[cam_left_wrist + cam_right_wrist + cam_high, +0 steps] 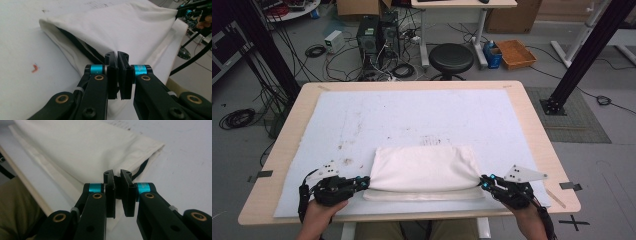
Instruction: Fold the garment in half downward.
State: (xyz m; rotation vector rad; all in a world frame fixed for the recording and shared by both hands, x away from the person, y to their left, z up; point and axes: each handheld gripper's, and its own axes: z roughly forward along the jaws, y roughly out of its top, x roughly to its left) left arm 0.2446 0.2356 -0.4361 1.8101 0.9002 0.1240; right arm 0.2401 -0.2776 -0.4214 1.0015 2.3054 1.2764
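Observation:
A folded white cloth (424,167) lies on the near half of the table, its top layer lifted over a lower layer that sticks out along the front. My left gripper (364,184) is at the cloth's near-left corner and my right gripper (484,182) at its near-right corner. In the left gripper view the jaws (117,56) are shut on the cloth (130,27) edge, with a black lining showing inside the fold. In the right gripper view the jaws (117,173) pinch the cloth (82,147) corner, dark trim between them.
A white mat (412,115) with faint stains covers the wooden table (537,135). Behind the table stand a black stool (452,57), computer towers (374,35) and loose cables. Black frame posts (582,55) rise at both sides. The right gripper (190,12) shows far off in the left gripper view.

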